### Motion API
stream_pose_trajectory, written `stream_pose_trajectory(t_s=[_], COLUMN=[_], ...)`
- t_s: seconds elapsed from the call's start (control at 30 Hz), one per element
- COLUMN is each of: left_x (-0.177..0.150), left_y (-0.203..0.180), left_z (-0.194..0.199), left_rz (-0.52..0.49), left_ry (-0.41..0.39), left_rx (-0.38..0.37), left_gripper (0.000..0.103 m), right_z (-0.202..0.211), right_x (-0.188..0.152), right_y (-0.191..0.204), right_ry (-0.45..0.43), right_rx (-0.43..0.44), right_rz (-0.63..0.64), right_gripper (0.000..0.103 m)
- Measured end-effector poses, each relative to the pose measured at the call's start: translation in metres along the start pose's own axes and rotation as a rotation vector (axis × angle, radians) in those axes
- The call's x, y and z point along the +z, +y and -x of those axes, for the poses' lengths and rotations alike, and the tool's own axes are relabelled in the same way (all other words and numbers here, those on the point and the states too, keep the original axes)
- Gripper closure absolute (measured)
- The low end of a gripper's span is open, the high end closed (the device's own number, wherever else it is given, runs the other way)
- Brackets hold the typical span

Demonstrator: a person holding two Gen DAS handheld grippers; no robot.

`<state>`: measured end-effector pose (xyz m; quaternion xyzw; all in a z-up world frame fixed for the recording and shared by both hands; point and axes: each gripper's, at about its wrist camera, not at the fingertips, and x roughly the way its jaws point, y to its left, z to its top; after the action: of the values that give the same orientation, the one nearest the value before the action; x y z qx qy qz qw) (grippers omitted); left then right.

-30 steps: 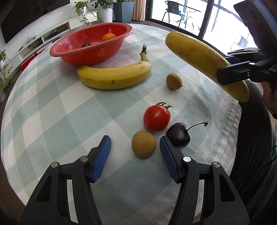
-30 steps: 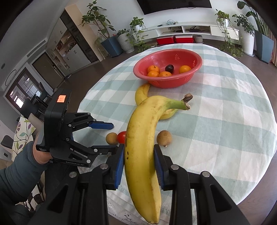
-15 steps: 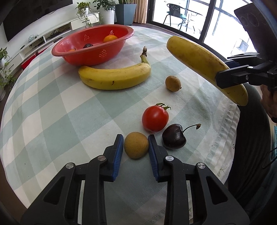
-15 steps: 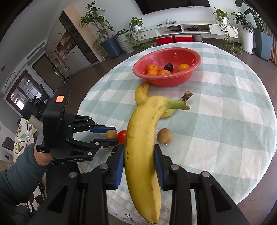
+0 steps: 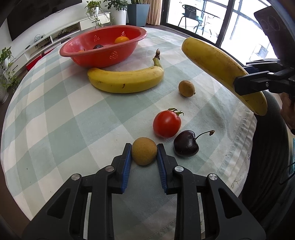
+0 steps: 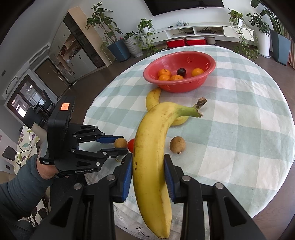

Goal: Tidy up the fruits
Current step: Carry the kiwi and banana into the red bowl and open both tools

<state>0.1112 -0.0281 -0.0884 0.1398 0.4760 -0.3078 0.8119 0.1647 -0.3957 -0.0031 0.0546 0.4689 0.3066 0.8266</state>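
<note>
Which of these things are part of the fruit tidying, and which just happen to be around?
Part of the job:
held banana
brown fruit in left tool
second brown fruit
tomato
cherry
banana on cloth
red basket

Just lying about:
potted plants
TV shelf
balcony chair

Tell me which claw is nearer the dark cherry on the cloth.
Left. The left claw, shut on a small brown fruit, sits just beside the cherry; the right claw holds a banana above the table's edge.

2 wrist fisheyes look steeply down, close — both share the table (image 5: 55,110).
</note>
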Motion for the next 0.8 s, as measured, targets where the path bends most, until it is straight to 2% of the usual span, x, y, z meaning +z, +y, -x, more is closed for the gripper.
stream_pose_trajectory(t_s=[0.17, 0.37, 0.57, 0.8], left_x=[-0.001, 0.017, 0.064, 0.141], left_y=[0.007, 0.021, 0.042, 0.08], left_z=[0.01, 0.037, 0.059, 0.072], left_rz=[0.045, 0.101, 0.132, 0.181], left_ry=[-0.03, -0.115, -0.203, -0.274], left_rx=[-0.019, -0.026, -0.008, 0.013], left_gripper=[0.078, 0.078, 0.078, 0.078], right_z=[0.003, 0.01, 0.023, 0.025], right_x=[0.003, 0.014, 0.048, 0.113], right_y=[0.002, 0.002, 0.009, 0.015], right_ry=[-0.015, -0.034, -0.08, -0.131], right_rx=[-0.002, -0.011, -0.037, -0.087], right_rz=[-0.003, 0.008, 0.058, 0.129], right_gripper=[0.068, 0.068, 0.068, 0.068])
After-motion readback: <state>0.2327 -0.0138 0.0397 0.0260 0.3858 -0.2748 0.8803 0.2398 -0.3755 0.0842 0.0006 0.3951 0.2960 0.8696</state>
